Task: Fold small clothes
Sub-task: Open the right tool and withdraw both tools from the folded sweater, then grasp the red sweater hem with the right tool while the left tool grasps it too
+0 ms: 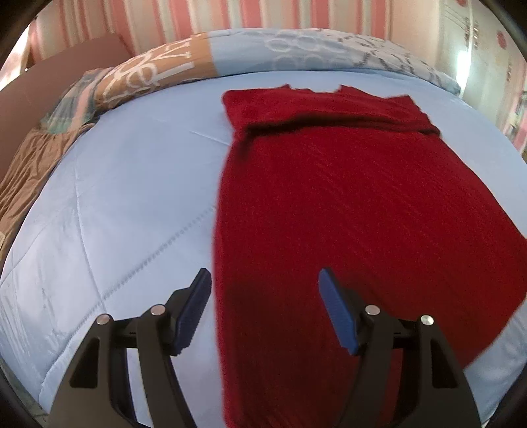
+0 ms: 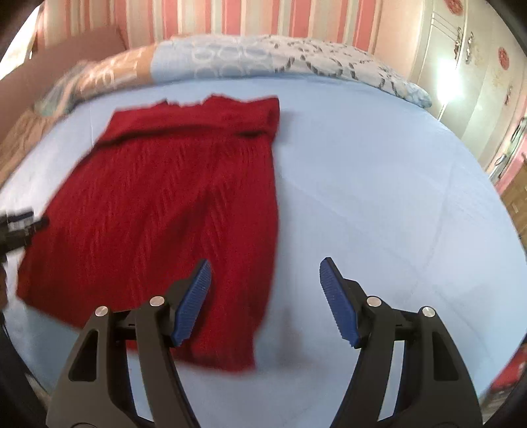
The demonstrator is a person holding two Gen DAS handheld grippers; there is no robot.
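Red knit garment (image 1: 346, 204), one, flat on blue bedspread (image 1: 131, 197); two grippers, left gripper (image 1: 265, 296) and right gripper (image 2: 265, 289), fingers apart

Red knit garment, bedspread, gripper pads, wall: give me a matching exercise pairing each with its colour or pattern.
Column 1:
1. knit garment
2. bedspread
3. pads of the right hand-held gripper
4. wall

Column 2:
A. pink and pale stripes
B. dark blue
C. red
D. light blue

Pairs: 1-C, 2-D, 3-B, 4-A
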